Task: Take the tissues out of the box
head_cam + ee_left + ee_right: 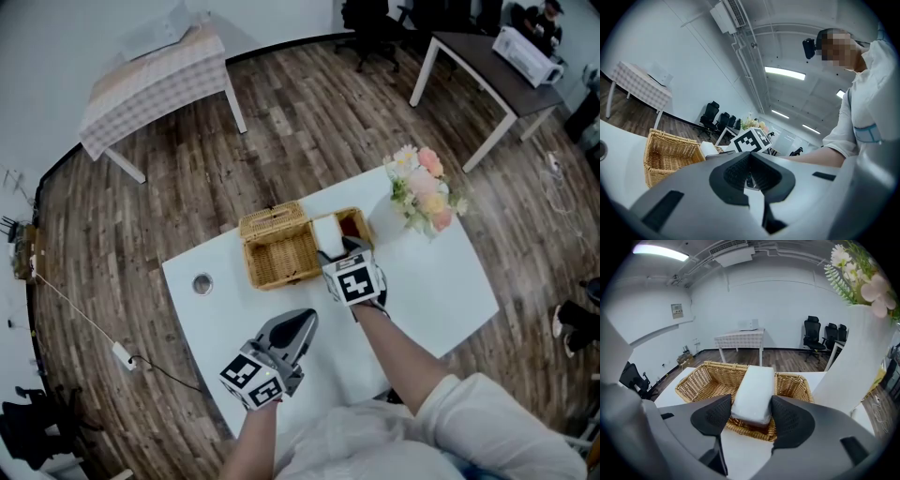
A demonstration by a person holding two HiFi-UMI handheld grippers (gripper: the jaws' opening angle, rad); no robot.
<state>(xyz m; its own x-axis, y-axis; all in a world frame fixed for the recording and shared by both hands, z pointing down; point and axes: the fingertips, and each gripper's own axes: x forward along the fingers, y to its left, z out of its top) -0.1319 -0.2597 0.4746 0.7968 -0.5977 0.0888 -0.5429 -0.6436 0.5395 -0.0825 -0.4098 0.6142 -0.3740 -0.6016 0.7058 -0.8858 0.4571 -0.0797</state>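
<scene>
Resting across the wicker basket (708, 380) on the white table (441, 291), the tissue pack (752, 385) is flanked, unclamped, by the right gripper's (751, 404) spread jaws; the left gripper (302, 323) is held clenched, empty.

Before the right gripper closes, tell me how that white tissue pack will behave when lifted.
The tissue pack looks soft and round-edged, so it will probably squash when squeezed. Being tissue, it is likely light for its bulk. Its near end rests on the rim of the wicker basket, so a nudge may tip it.
</scene>
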